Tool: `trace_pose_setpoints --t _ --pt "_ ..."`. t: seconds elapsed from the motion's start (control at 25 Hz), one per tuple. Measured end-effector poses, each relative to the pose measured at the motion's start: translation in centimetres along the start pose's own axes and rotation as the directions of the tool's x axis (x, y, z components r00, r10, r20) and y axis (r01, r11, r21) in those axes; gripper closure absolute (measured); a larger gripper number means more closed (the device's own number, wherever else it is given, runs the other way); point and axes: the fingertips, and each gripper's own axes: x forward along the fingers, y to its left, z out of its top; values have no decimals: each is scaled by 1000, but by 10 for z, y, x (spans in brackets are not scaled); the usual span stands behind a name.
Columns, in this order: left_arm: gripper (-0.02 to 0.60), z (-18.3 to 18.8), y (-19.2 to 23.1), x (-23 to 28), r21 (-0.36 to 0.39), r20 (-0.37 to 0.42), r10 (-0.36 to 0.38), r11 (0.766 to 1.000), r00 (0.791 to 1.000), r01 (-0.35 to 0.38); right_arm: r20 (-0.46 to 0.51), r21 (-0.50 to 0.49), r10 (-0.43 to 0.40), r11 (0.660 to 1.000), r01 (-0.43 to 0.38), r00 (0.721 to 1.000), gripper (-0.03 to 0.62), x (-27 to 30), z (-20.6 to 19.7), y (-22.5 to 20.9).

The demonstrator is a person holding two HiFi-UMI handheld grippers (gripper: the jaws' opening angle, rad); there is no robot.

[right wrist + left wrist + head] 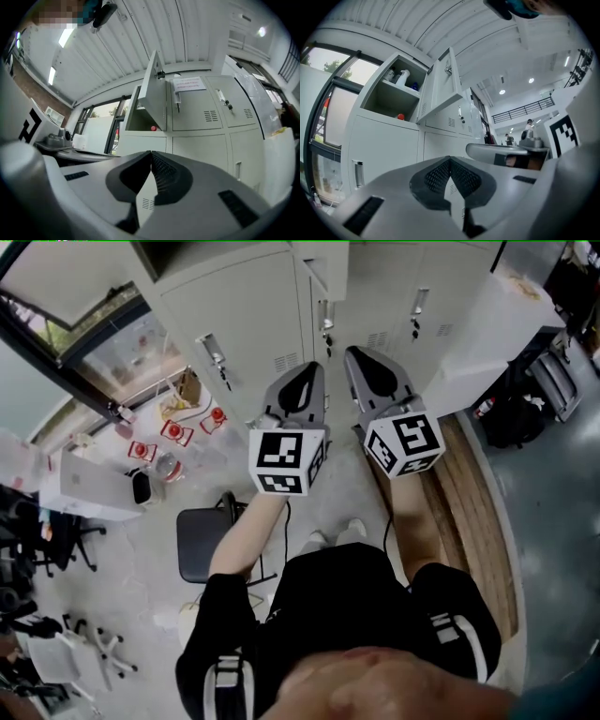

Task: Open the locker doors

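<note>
- Locker doors [199, 110] make up the front of a grey bank of lockers [244, 315] along the top edge of the head view, straight ahead of the person. Nearly all of them are closed.
- One upper door [443, 82] stands swung out from the bank, baring its compartment [377, 96].
- Inside, a white spray bottle [402, 77] stands at the middle of the compartment's shelf and a small blue thing [415, 86] at the shelf's right end. A red ball [400, 116] lies on the compartment's floor near its right edge, beside the open door.
- A paper notice [189, 84] is stuck on the closed upper door just right of the open one, and a key [177, 102] hangs from that door's left edge.
- The left gripper [450, 161] has its jaws pressed together, ribbed pads meeting at the tips, with nothing between them. It points up at the bank and touches no door.
- The right gripper [151, 158] is closed the same way, pads together and empty, also clear of the lockers.
- In the head view the two grippers are held side by side, near each other, tips toward the bank, with their marker cubes [286, 460] nearest the person.
- On the floor a black chair [202, 542] stands to the person's left. Red-lidded containers [175, 432] lie near the bank's left corner. A wooden platform [459, 493] runs along the right.
</note>
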Motion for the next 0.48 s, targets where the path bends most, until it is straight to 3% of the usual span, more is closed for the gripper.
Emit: trace_pose_setpoints --t 0.16,0.48 --pt "572 -11 4 1 -4 -14 4 1000 1000 -4 -50 -1 -40 999 40 998 574 0 -27 7" --pt "572 -26 -3 11 -28 -4 -17 999 1000 17 -82 60 -42 997 47 996 574 -8 -57 -1"
